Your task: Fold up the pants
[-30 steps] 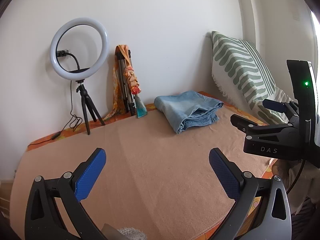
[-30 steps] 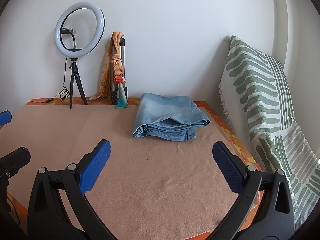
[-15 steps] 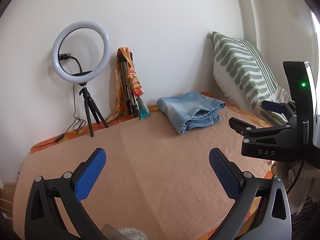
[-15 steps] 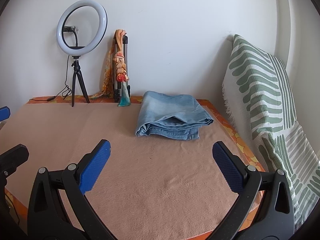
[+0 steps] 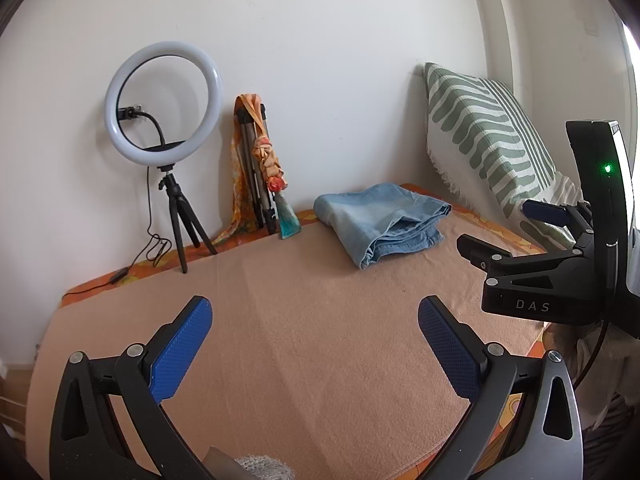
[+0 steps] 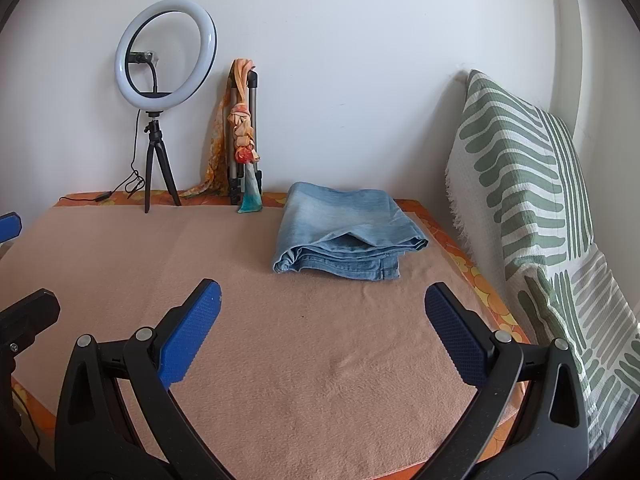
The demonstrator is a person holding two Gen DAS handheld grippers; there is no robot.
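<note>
Light blue jeans [image 5: 382, 222] [image 6: 346, 238] lie folded into a compact stack at the far right of the peach blanket [image 5: 304, 320] [image 6: 280, 320], near the wall. My left gripper [image 5: 314, 320] stands open over the blanket's near part, well short of the jeans, holding nothing. My right gripper [image 6: 322, 308] is open too, with nothing between its blue pads, and the jeans lie ahead of it. In the left wrist view the right gripper [image 5: 504, 232] shows at the right edge; the left one's fingertips [image 6: 10, 226] peek in at the left of the right wrist view.
A ring light on a small tripod [image 5: 164, 120] [image 6: 164, 52] stands at the back left, its cable trailing. A folded tripod with an orange scarf [image 5: 258, 168] [image 6: 242, 132] leans on the wall. A green striped pillow [image 5: 484, 136] [image 6: 532, 184] lines the right side.
Both views have shifted slightly, so both grippers drifted back or tilted a little. The jeans have not moved and both grippers stay open.
</note>
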